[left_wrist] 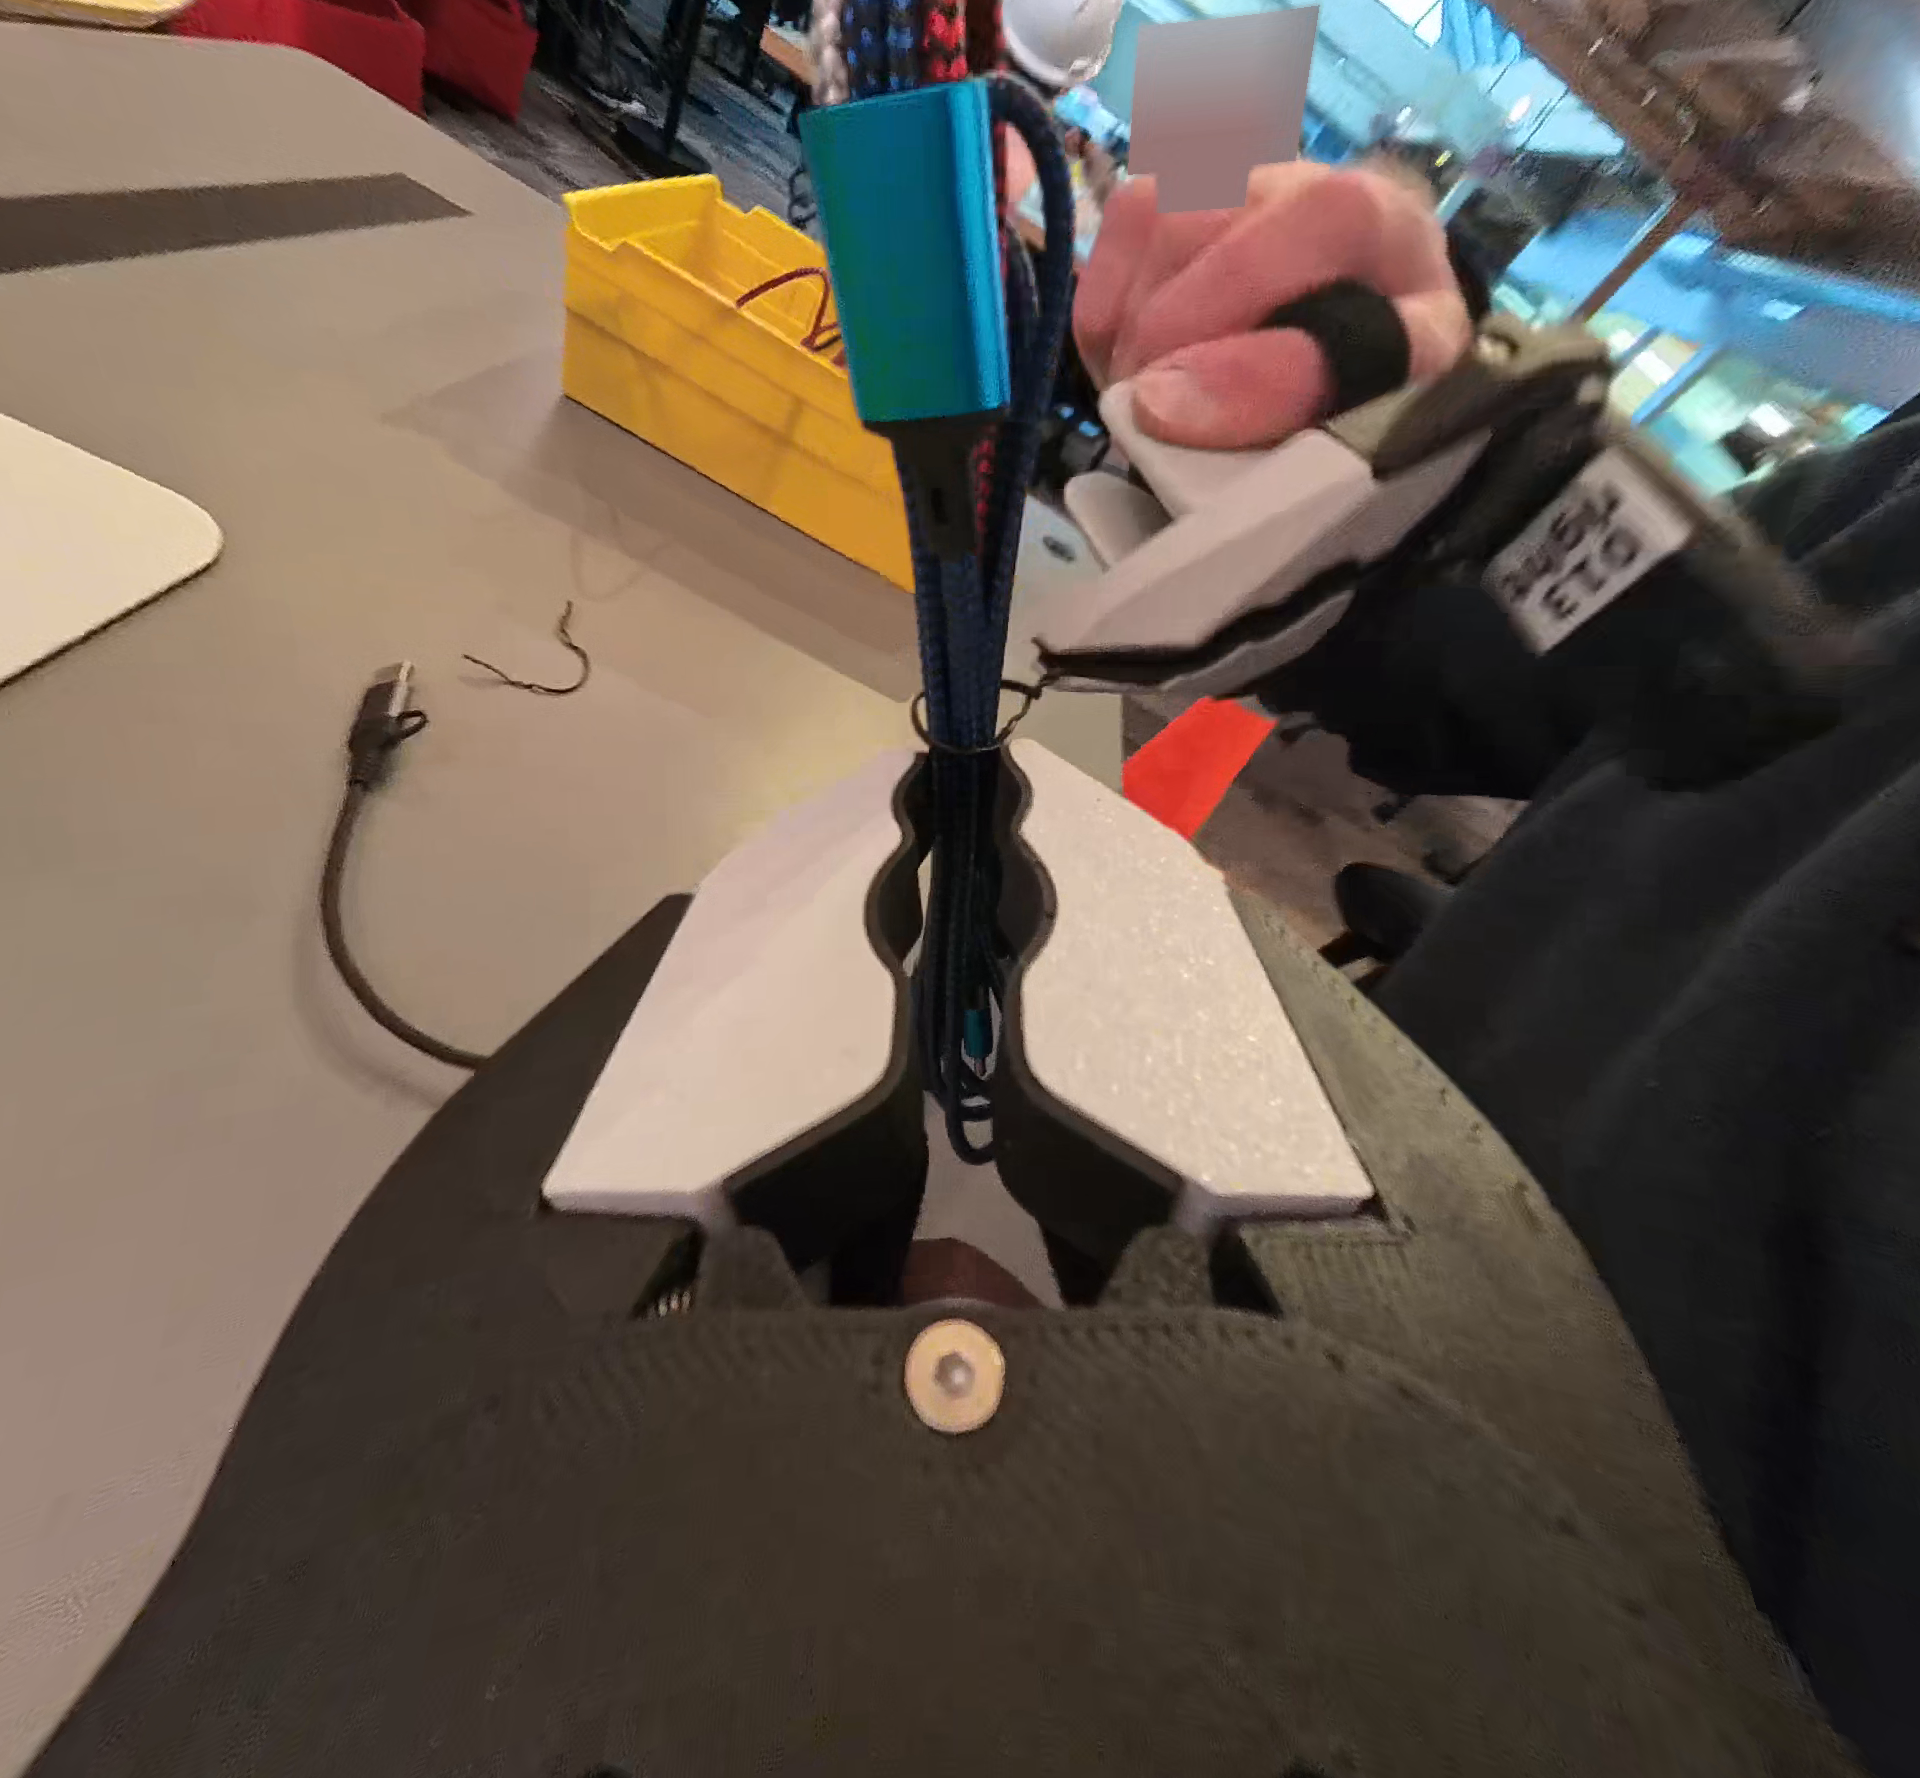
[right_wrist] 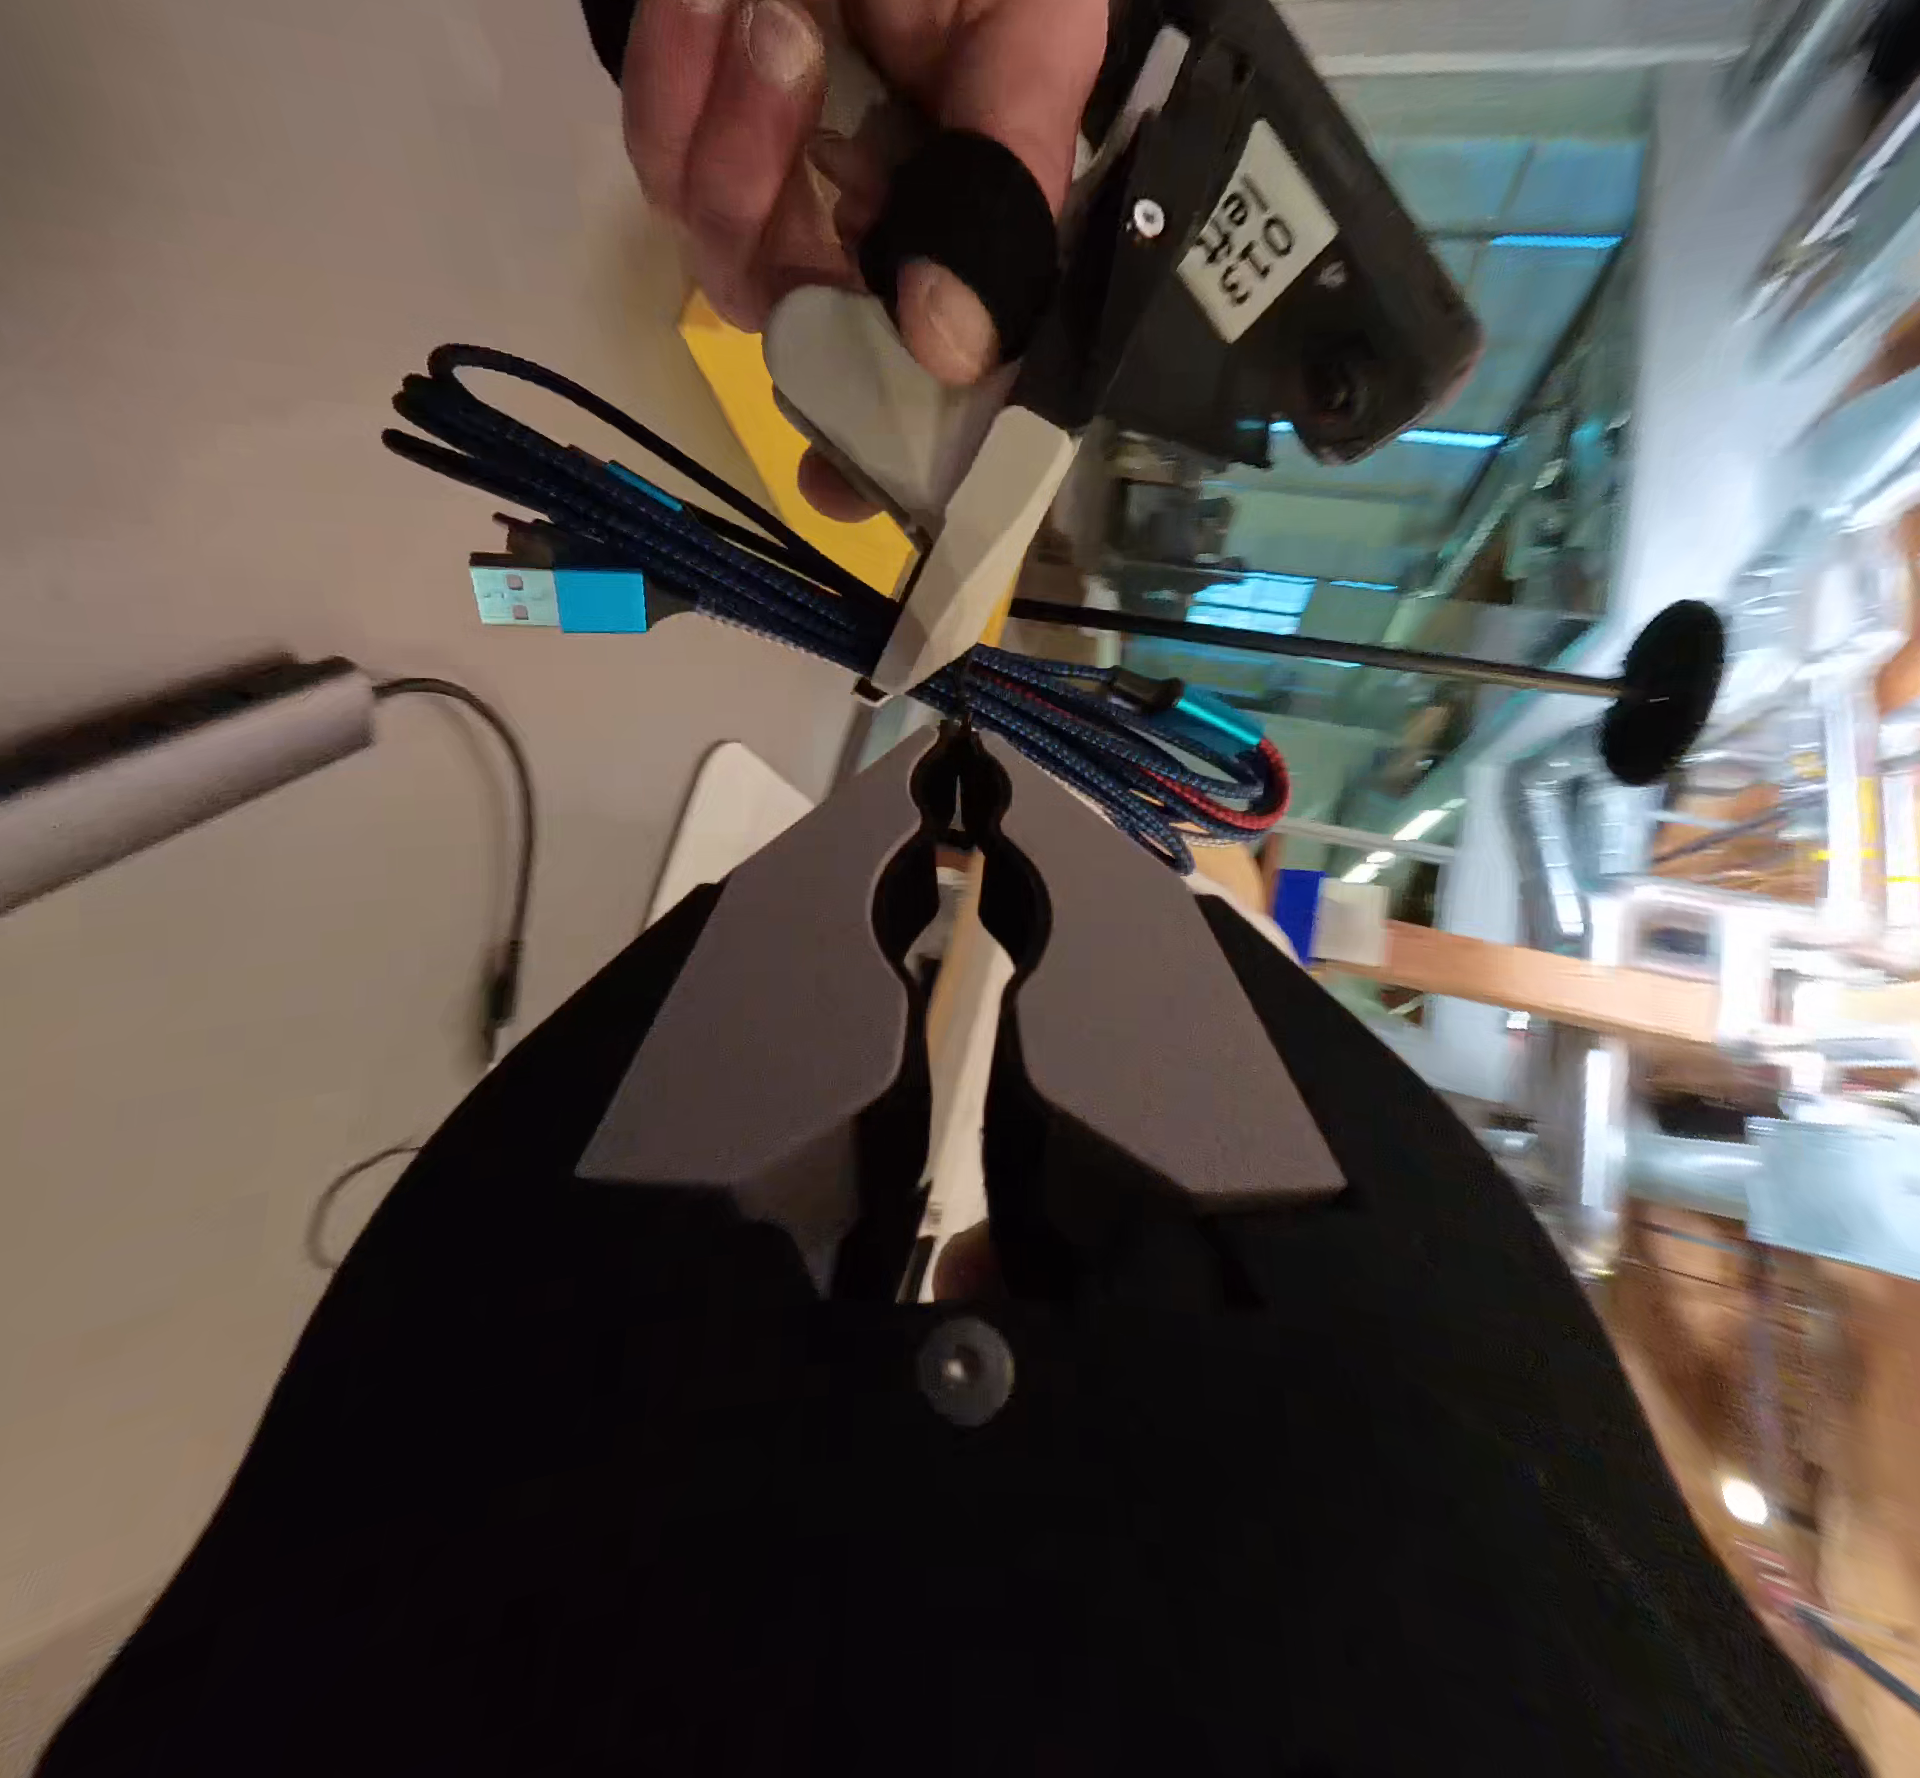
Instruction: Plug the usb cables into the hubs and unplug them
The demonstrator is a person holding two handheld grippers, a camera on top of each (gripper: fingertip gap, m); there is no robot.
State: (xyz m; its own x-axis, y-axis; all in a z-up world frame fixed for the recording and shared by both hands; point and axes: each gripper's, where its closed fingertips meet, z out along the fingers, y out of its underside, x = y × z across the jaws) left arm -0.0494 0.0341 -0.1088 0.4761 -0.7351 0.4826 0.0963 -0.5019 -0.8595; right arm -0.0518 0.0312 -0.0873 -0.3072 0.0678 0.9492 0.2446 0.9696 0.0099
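A bundle of blue braided USB cables (left_wrist: 971, 648) is held up above the grey bench (left_wrist: 260, 481), pinched between the closed fingers of the left tool (left_wrist: 964, 762), seemingly so its wire twist tie (left_wrist: 1023, 689) can be pulled off. The right tool (right_wrist: 961, 752) is nipped shut on that tie at its very tips. The grey hub (right_wrist: 177, 762) lies on the bench with its lead, well apart; a yellow bin (left_wrist: 707, 346) stands behind. Each tool carries a white sticker (right_wrist: 1252, 237); the wording is left unquoted.
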